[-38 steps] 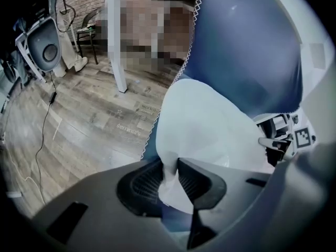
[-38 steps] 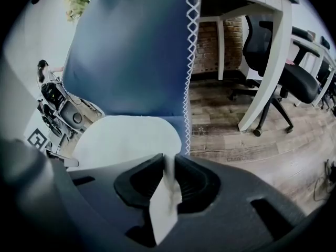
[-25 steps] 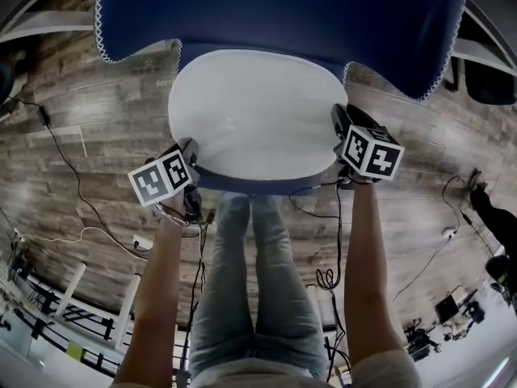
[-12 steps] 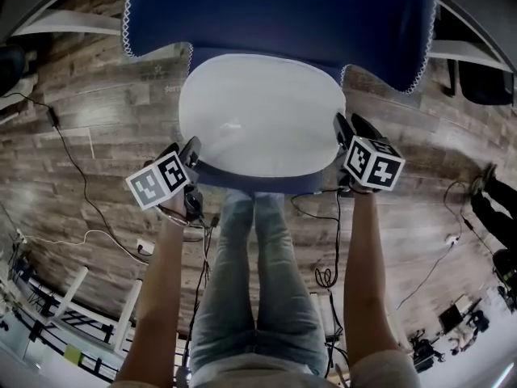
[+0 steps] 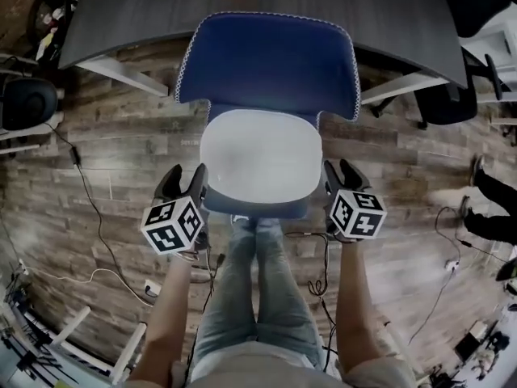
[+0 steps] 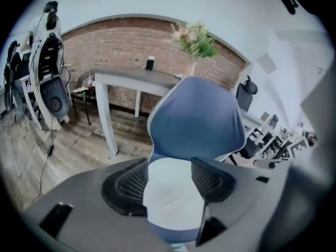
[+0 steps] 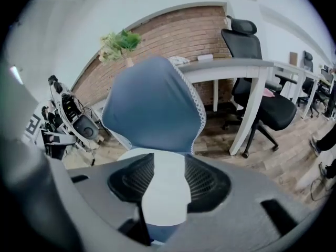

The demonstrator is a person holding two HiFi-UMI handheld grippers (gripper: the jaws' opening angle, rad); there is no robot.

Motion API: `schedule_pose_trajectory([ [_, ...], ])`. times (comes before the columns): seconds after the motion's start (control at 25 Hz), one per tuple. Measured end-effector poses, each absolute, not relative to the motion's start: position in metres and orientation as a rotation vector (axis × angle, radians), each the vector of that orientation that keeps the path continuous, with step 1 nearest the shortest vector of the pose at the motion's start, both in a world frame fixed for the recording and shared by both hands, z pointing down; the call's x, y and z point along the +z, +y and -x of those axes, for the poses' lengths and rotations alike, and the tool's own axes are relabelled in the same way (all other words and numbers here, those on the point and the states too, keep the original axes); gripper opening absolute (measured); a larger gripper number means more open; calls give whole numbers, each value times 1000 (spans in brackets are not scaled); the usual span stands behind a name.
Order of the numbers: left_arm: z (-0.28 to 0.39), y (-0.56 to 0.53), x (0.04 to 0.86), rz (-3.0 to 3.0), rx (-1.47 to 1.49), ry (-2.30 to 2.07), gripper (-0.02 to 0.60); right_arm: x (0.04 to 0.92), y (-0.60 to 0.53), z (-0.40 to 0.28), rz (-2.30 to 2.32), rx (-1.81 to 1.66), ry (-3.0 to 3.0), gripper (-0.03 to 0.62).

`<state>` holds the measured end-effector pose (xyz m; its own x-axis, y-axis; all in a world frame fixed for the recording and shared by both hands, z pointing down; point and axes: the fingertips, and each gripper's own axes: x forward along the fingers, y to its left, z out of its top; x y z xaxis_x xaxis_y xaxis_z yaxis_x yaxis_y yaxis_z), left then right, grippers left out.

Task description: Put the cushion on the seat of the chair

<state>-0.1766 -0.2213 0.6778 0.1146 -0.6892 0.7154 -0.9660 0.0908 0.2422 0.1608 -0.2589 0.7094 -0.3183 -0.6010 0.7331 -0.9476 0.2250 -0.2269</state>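
A pale cushion (image 5: 260,152) lies flat on the seat of the blue chair (image 5: 268,63), straight in front of me. My left gripper (image 5: 184,183) hovers off the seat's front left corner, and my right gripper (image 5: 342,176) off its front right corner. Both are open and hold nothing; their jaws spread apart within the last second. In the left gripper view the cushion (image 6: 173,193) shows well below, through the gap of the left gripper (image 6: 169,180), under the chair's back (image 6: 197,119). The right gripper view frames the cushion (image 7: 165,193) the same way in the right gripper (image 7: 165,180).
A dark desk (image 5: 242,6) stands behind the chair, a potted plant (image 6: 194,38) on it. A black office chair (image 5: 460,95) is at the right and black equipment (image 5: 28,103) at the left. Cables (image 5: 81,200) trail over the wooden floor. My legs (image 5: 258,281) are just before the seat.
Both grippers have risen and come away from the cushion's edges, where they were a second ago. The cushion stays on the seat. The chair now looks smaller and farther below.
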Motion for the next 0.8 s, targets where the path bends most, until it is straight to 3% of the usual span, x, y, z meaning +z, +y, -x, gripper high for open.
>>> schedule_pose_trajectory([
  [0.36, 140, -216, 477, -2080, 282, -1714, 240, 514, -225, -181, -1635, 714, -2158, 169],
  [0.48, 136, -219, 424, -2130, 189, -1759, 176, 454, -222, -189, -1717, 607, -2215, 145],
  [0.8, 137, -218, 320, -2252, 20, -1866, 115, 334, -212, -202, -1895, 366, -2319, 96],
])
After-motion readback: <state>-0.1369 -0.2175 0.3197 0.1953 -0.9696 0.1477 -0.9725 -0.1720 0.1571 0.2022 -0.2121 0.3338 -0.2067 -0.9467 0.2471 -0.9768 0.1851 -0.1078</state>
